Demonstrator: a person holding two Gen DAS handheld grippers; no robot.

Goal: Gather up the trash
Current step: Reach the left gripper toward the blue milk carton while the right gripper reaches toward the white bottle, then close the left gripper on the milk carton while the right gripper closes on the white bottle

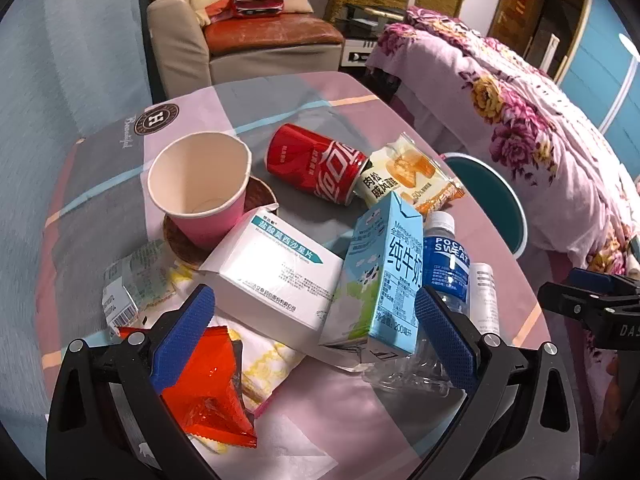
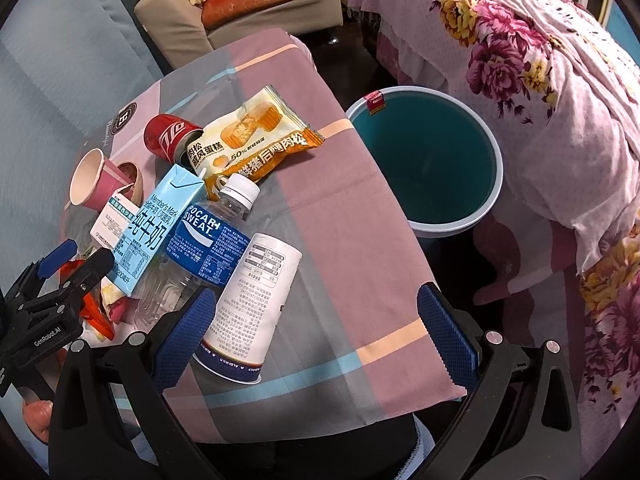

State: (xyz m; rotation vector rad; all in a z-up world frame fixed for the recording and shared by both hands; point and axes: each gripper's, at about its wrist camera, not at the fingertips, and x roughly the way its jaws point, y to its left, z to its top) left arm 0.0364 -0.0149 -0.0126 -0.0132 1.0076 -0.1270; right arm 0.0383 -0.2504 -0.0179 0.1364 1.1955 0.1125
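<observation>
Trash lies on a small table [image 2: 340, 216] with a checked cloth: a pink paper cup [image 1: 200, 192], a red cola can [image 1: 316, 164], a cake wrapper [image 2: 256, 136], a white medicine box [image 1: 276, 272], a blue milk carton [image 1: 384, 272], a Pocari Sweat bottle [image 2: 200, 248], a white cup lying on its side [image 2: 252, 304] and a red wrapper [image 1: 208, 396]. A teal bin [image 2: 428, 160] stands on the floor right of the table. My left gripper [image 1: 316, 340] is open above the box and carton. My right gripper [image 2: 316, 340] is open, its left finger beside the white cup.
A bed with a floral cover [image 2: 540, 80] stands right of the bin. An armchair [image 1: 240, 40] with a bottle-shaped cushion stands behind the table. A blue curtain [image 1: 72, 60] hangs at the left. A woven coaster [image 1: 260, 196] lies under the pink cup.
</observation>
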